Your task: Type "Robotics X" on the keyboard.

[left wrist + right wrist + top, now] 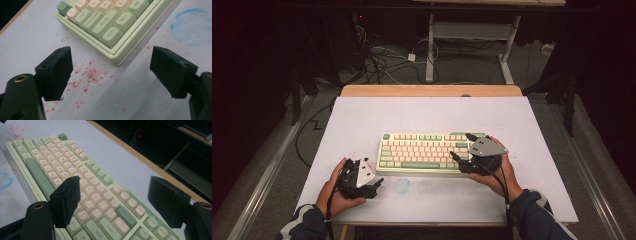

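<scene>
A pale green keyboard (432,152) with cream and green keys lies on the white table top (432,112), right of centre. My left gripper (373,175) rests in a hand just off the keyboard's near left corner, jaws open. In the left gripper view that Ctrl-key corner of the keyboard (110,32) sits ahead of the open left gripper (112,53), with nothing between the pads. My right gripper (463,147) hovers over the keyboard's right end. Its jaws stand wide open above the keys (100,202) in the right gripper view (116,182), touching none.
A round blue smudge (402,185) marks the table near its front edge, and red specks (90,75) are scattered by the keyboard's corner. A wooden strip (432,90) borders the far edge. Beyond it stand a desk frame (472,30) and floor cables (382,60).
</scene>
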`<action>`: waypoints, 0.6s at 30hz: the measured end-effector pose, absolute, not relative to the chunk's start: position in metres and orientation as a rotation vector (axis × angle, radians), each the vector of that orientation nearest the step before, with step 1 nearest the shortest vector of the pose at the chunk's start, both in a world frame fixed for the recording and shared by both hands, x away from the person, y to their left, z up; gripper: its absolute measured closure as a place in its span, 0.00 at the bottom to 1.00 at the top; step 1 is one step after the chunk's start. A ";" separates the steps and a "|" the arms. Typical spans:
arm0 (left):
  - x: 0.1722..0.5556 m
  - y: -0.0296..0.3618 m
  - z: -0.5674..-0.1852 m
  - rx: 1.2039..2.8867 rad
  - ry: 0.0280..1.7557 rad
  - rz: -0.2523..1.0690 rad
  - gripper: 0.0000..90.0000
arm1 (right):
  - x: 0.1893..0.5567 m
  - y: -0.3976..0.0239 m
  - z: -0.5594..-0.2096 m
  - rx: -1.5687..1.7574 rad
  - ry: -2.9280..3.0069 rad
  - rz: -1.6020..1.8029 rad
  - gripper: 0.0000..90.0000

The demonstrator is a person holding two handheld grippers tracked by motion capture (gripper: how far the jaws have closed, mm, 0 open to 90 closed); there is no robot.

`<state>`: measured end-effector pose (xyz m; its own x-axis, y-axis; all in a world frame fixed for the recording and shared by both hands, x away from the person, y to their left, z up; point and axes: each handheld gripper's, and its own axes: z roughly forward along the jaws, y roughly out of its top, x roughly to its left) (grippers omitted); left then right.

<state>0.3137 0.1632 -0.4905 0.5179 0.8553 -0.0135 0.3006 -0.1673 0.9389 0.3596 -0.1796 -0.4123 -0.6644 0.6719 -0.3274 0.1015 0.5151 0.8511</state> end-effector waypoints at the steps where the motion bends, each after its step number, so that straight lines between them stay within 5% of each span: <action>1: 0.314 0.163 -0.490 1.723 0.980 0.667 0.19 | 0.358 -0.182 -0.412 0.634 2.094 1.131 0.28; 18: 0.314 0.163 -0.488 1.693 0.984 0.691 0.22 | 0.331 -0.220 -0.421 0.668 2.030 1.115 0.28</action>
